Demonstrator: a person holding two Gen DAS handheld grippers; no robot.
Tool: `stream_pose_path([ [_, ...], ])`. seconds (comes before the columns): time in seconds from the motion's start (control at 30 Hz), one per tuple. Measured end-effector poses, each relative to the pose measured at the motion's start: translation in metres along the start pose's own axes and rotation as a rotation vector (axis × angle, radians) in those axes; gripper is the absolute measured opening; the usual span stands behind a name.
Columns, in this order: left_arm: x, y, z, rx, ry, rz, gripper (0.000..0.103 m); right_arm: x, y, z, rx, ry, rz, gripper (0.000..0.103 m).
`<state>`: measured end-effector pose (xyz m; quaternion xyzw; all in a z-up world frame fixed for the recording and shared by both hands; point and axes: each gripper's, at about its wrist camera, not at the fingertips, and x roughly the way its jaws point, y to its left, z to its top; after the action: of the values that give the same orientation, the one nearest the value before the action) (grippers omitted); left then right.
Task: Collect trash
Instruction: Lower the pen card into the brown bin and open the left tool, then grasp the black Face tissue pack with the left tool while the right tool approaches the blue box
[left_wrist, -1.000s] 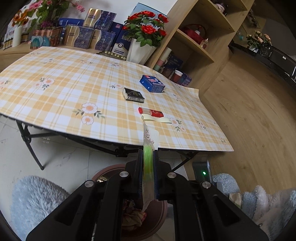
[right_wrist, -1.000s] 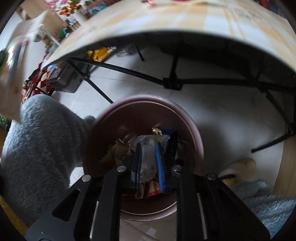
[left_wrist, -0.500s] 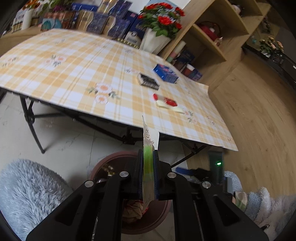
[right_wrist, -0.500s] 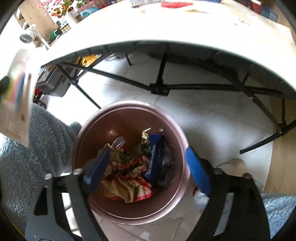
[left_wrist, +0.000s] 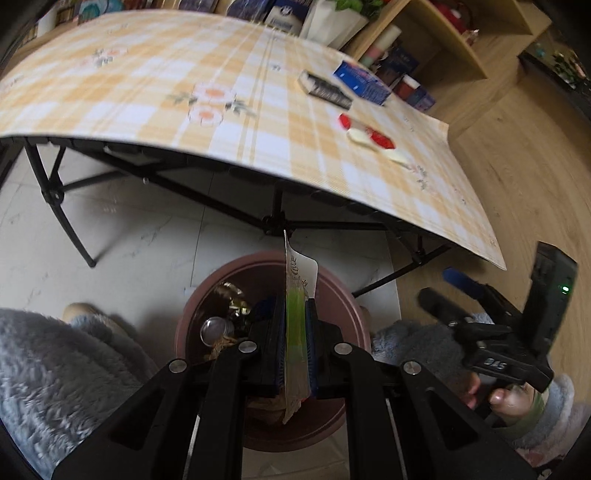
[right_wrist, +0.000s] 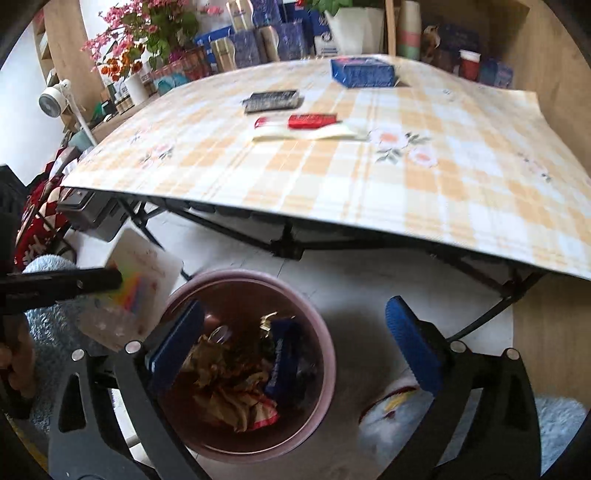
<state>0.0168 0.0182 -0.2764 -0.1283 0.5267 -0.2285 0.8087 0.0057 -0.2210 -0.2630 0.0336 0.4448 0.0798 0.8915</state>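
My left gripper (left_wrist: 295, 339) is shut on a flat white packet with a green stripe (left_wrist: 295, 317), held on edge just above the brown bin (left_wrist: 345, 295). In the right wrist view the same packet (right_wrist: 144, 280) hangs at the bin's left rim (right_wrist: 240, 275). My right gripper (right_wrist: 291, 317) hovers over the bin; its jaws are opening wide and nothing is between them. Crumpled wrappers (right_wrist: 232, 384) and a blue packet (right_wrist: 282, 362) lie inside. On the table lie a red wrapper (right_wrist: 312, 120), a black packet (right_wrist: 271, 100) and a blue box (right_wrist: 362, 72).
The plaid-clothed table (right_wrist: 406, 192) overhangs the bin, with black folding legs (right_wrist: 284, 247) behind it. Fuzzy grey sleeves (left_wrist: 55, 369) flank the bin. Flowers, boxes and wooden shelves (left_wrist: 443, 48) stand behind the table.
My right gripper opened, let its wrapper fall into the bin and rose. My left gripper sank toward the bin with its packet still gripped.
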Motion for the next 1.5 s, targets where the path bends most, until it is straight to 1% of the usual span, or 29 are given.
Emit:
stream_pose_path([
  [0.17, 0.018, 0.006, 0.002, -0.05, 0.046, -0.004, 0.01, 0.005, -0.002, 0.0, -0.002, 0.013, -0.014, 0.097],
  [0.37, 0.03, 0.005, 0.004, -0.06, 0.062, 0.015, 0.012, 0.008, 0.003, -0.003, -0.038, 0.012, -0.028, 0.097],
  [0.4, 0.031, 0.006, 0.004, -0.061, 0.064, 0.019, 0.015, 0.009, 0.004, -0.003, -0.042, 0.013, -0.028, 0.097],
  [0.43, 0.032, 0.006, 0.004, -0.062, 0.065, 0.02, 0.024, 0.009, 0.005, -0.003, -0.046, 0.014, -0.028, 0.097],
  [0.47, 0.032, 0.005, 0.005, -0.061, 0.064, 0.027, 0.04, 0.009, 0.006, -0.004, -0.051, 0.015, -0.027, 0.097],
  [0.53, 0.03, 0.005, 0.005, -0.056, 0.056, 0.041, 0.053, 0.01, 0.007, -0.004, -0.059, 0.017, -0.029, 0.097],
  [0.6, 0.029, 0.004, 0.005, -0.056, 0.049, 0.047, 0.059, 0.01, 0.008, -0.004, -0.065, 0.021, -0.027, 0.097],
  [0.63, 0.028, 0.005, 0.005, -0.059, 0.044, 0.055, 0.065, 0.011, 0.008, -0.004, -0.067, 0.023, -0.027, 0.097],
  [0.67, 0.028, 0.005, 0.006, -0.062, 0.041, 0.058, 0.069, 0.011, 0.009, -0.004, -0.069, 0.025, -0.027, 0.097],
  [0.7, 0.027, 0.006, 0.006, -0.068, 0.036, 0.064, 0.071, 0.012, 0.009, -0.005, -0.071, 0.026, -0.028, 0.097],
  [0.77, 0.027, 0.008, 0.006, -0.078, 0.032, 0.071, 0.077, 0.012, 0.01, -0.004, -0.075, 0.025, -0.029, 0.097],
  [0.93, 0.025, 0.012, 0.006, -0.102, 0.025, 0.082, 0.085, 0.013, 0.012, -0.005, -0.081, 0.027, -0.038, 0.097],
  [1.2, 0.025, 0.011, 0.007, -0.105, 0.019, 0.1, 0.091, 0.011, 0.012, -0.004, -0.087, 0.017, -0.06, 0.097],
  [1.33, 0.018, 0.009, 0.007, -0.099, -0.015, 0.091, 0.091, 0.004, 0.014, -0.002, -0.097, -0.018, -0.079, 0.097],
  [1.47, 0.007, 0.009, 0.009, -0.107, -0.06, 0.071, 0.093, -0.009, 0.011, 0.003, -0.093, -0.079, -0.094, 0.097],
  [1.5, 0.001, 0.01, 0.011, -0.114, -0.082, 0.064, 0.093, -0.014, 0.009, 0.005, -0.091, -0.098, -0.093, 0.097],
])
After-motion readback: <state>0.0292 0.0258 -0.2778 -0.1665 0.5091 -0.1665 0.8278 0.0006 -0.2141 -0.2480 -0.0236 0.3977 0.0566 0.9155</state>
